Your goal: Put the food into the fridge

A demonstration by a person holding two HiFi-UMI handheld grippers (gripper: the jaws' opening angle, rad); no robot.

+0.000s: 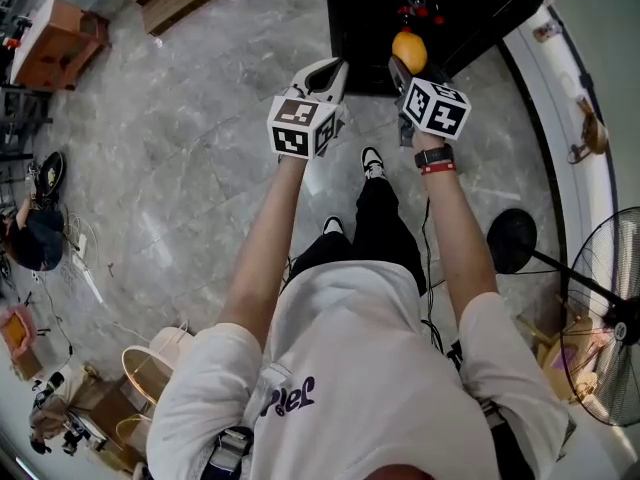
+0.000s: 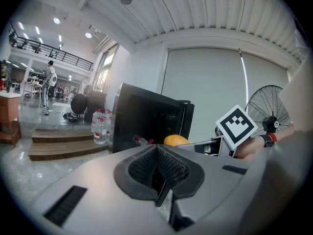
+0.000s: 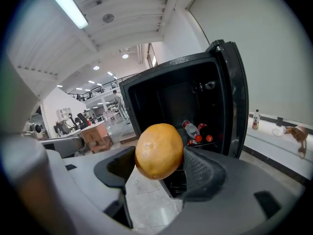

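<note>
A yellow-orange round fruit (image 3: 159, 151) sits pinched between the pads of my right gripper (image 3: 159, 168), held in the air in front of the open black fridge (image 3: 181, 99). In the head view the fruit (image 1: 409, 51) shows just past the right gripper (image 1: 412, 73), at the fridge opening (image 1: 400, 28). Red-capped bottles (image 3: 195, 131) lie inside the fridge. My left gripper (image 2: 159, 177) has its jaws together with nothing between them; it hovers left of the right one, and the fruit (image 2: 175, 140) shows beyond it.
The fridge door (image 3: 234, 97) stands open on the right. A standing fan (image 1: 605, 343) and its round base (image 1: 512, 240) are at the right. The grey marble floor (image 1: 190, 148) spreads left; wooden steps (image 2: 63, 143) and water bottles (image 2: 99, 127) lie beyond.
</note>
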